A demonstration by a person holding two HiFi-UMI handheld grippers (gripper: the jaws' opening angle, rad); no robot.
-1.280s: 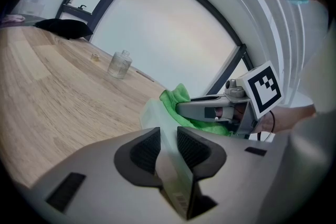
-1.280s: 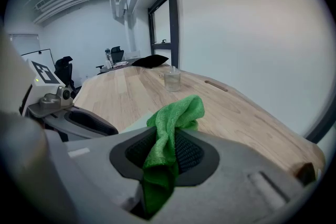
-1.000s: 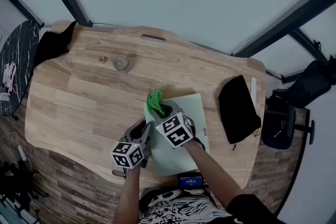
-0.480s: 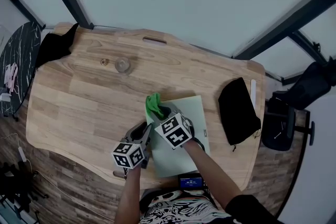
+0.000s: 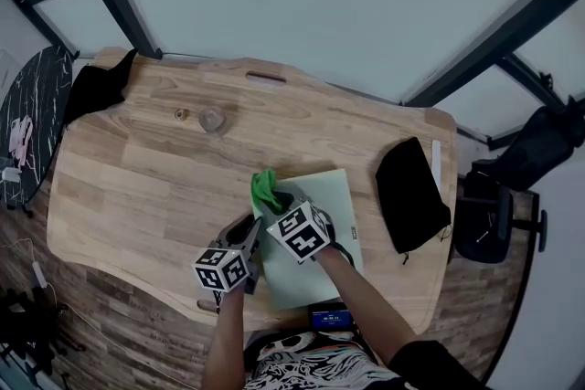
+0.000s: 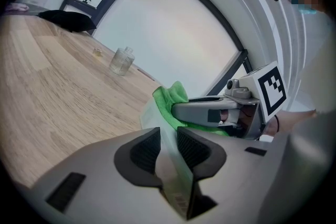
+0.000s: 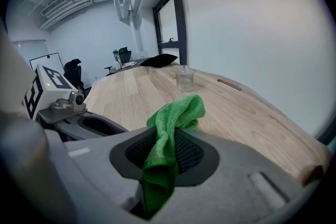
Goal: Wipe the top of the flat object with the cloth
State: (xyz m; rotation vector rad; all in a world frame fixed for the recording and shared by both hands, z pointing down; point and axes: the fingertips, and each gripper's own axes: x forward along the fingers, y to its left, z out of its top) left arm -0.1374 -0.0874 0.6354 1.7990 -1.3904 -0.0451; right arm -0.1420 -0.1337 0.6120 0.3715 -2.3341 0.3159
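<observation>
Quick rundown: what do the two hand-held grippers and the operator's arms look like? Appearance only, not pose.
The left hand-held gripper and the right hand-held gripper match: grey moulded bodies with dark ribbed pads inside the jaws. Each carries a white cube printed with black square markers. The right arm has a dark sleeve at the upper arm. The left forearm shows no sleeve.

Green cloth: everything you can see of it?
The green cloth is bright green, with a fine towel-like weave. It is crumpled into a bunch, pinched between the jaws of the right gripper, one end bulging past the jaw tips, the other trailing back. It sits over the far left corner of the pale flat sheet; contact there is unclear.
</observation>
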